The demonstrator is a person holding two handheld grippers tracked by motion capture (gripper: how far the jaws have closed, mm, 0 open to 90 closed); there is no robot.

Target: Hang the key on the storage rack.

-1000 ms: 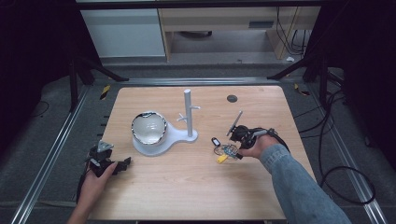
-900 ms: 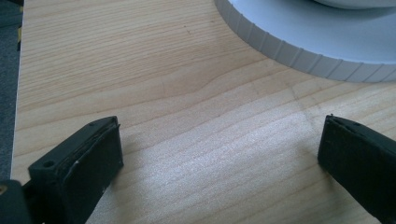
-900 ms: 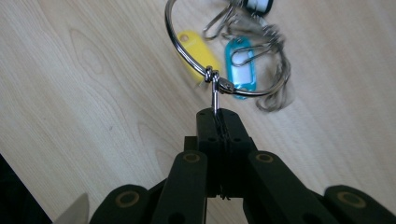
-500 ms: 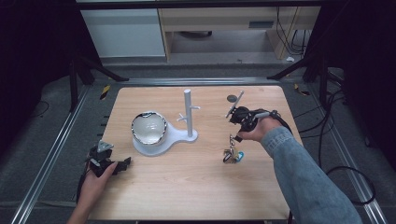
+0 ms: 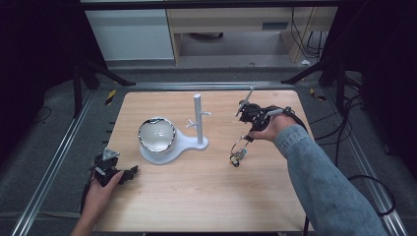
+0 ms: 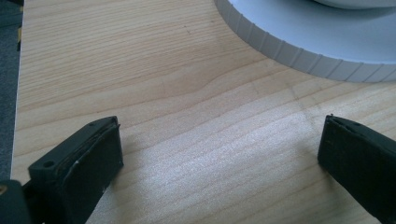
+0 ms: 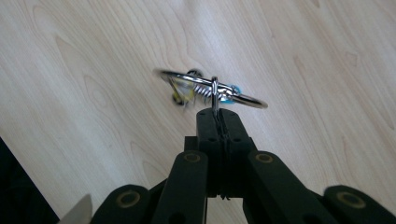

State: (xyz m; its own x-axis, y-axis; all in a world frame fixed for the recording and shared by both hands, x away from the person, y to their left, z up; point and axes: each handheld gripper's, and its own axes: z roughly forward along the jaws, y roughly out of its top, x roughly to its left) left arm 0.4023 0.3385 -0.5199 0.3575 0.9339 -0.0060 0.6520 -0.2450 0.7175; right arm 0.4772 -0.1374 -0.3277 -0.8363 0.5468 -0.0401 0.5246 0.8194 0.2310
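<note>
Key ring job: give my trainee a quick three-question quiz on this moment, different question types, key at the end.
1. True or false: the right gripper is shut on the key ring.
2. The left gripper has its jaws: A) apart over bare wood, B) shut on the bowl.
3. What stands on the white stand beside its post?

Key: 1 true. 2 A. 3 A shiny bowl.

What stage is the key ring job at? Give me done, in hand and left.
Done: the right gripper is shut on the key ring and holds it off the table.
In hand: the ring hangs right of the white stand.
Left, probably: hanging it on a peg; none bears it yet. The left gripper rests open by the stand's base.
</note>
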